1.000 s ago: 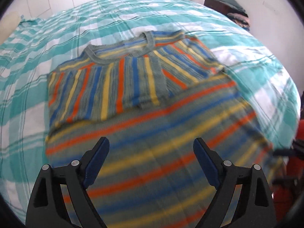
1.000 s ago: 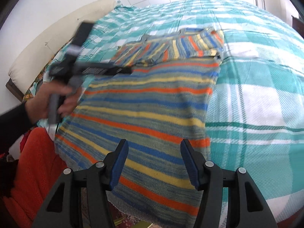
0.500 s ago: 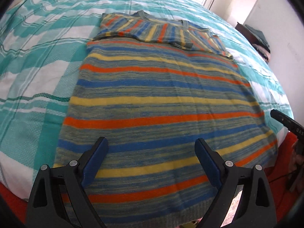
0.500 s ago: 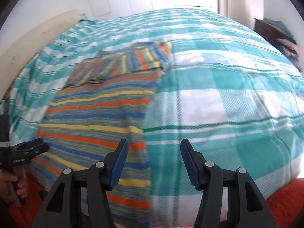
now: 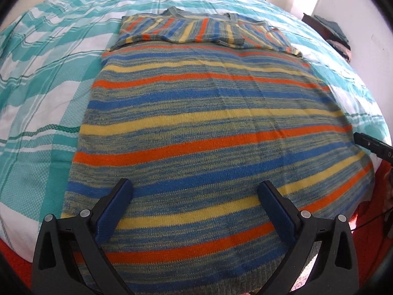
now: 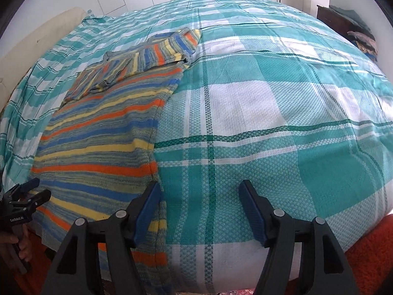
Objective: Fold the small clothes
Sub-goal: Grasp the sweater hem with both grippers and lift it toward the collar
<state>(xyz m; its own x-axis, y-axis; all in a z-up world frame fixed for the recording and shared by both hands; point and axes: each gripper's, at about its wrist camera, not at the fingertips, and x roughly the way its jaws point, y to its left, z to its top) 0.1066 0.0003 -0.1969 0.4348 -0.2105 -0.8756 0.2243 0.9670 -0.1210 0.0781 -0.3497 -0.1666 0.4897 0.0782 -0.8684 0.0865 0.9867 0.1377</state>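
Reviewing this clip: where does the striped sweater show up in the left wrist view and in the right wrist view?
Left wrist: the striped sweater fills the centre, hem nearest the open left claw, folded sleeves at the far end.
Right wrist: the same sweater lies in the left half, its right edge running to the left finger of the open right claw.
Shared landmark: the folded sleeves on the teal checked bedspread.

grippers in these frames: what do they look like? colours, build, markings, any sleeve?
Both the left gripper and right gripper share one build: matte black plastic A-shaped finger arms with cut-out windows, silver round pivot bolts, and flat blue pads on the inner faces. The right wrist view shows white lettering on the left gripper's body, too small to read. No cables or sleeve visible.
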